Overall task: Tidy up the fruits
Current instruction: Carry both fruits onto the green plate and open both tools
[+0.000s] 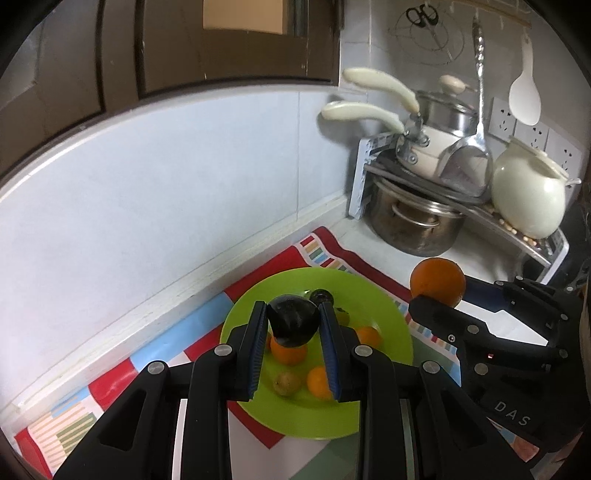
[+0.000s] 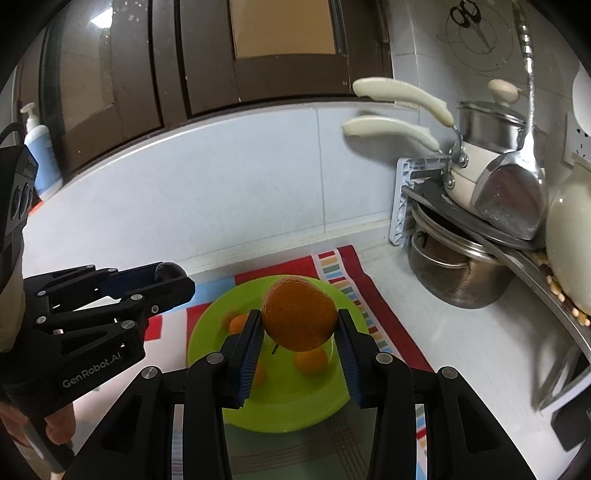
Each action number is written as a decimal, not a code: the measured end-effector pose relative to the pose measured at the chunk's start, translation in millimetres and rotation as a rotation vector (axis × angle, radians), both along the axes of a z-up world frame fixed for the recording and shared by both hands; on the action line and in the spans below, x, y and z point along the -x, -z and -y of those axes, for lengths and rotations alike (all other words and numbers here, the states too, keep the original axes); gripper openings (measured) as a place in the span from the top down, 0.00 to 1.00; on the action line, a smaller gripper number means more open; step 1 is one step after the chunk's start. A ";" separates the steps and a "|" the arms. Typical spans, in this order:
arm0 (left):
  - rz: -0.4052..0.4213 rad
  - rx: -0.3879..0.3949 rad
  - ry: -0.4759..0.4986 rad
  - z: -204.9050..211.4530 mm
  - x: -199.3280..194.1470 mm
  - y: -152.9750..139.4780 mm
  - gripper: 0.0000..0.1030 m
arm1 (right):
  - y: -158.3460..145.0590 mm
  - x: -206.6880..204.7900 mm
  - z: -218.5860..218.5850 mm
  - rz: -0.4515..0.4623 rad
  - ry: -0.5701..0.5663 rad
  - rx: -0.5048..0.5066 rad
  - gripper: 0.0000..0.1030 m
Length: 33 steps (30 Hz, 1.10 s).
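Left wrist view: a white counter (image 1: 373,240) runs along a pale blue tiled wall (image 1: 166,177), with a dark brown window frame (image 1: 221,48) above the sill. A cloth (image 1: 118,376) in red, blue and striped patches lies on the counter, and a green plate (image 1: 384,295) sits on it. The left gripper (image 1: 293,321) hangs over the plate, its jaws clamped on a dark plum (image 1: 291,319). Below it on the plate lie several small oranges (image 1: 289,350), a brownish fruit (image 1: 286,383) and another dark fruit (image 1: 320,295) at the far rim.

To the right, the right gripper (image 1: 436,295) is clamped on a big orange (image 1: 437,282), held above the cloth's right edge, clear of the plate.

In the far right corner stands a metal rack (image 1: 517,236) with a steel pot (image 1: 417,229) under it, two cream-handled pans (image 1: 424,147) stacked on top, and a cream jar (image 1: 528,195) beside them. A steel spatula (image 1: 476,147), a white rice paddle (image 1: 524,96) and scissors (image 1: 421,16) hang on the right wall, near sockets (image 1: 502,118).

In the right wrist view the big orange (image 2: 299,314) fills the gap between the right gripper's (image 2: 299,325) blue pads (image 2: 249,354), above the plate (image 2: 295,413). The left gripper (image 2: 162,284) shows at the left, a hand (image 2: 55,421) beneath it. A blue-white pump bottle (image 2: 40,155) stands on the sill at far left.
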<state>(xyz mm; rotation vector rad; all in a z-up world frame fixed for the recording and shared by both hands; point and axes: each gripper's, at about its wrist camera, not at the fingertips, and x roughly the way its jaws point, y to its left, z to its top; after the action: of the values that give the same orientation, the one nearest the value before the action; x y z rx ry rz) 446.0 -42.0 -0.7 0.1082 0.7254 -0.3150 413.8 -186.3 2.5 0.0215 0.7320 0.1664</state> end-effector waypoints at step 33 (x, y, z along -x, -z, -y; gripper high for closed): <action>-0.100 -0.042 -0.025 6.7 -60.5 54.5 0.60 | 71.5 -57.5 7.1 -0.161 0.007 -0.013 0.58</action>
<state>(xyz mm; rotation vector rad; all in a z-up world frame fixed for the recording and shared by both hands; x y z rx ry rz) 506.6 -48.7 -55.2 0.1234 0.8324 -0.2829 471.3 -193.3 -69.1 0.0505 0.8914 0.1639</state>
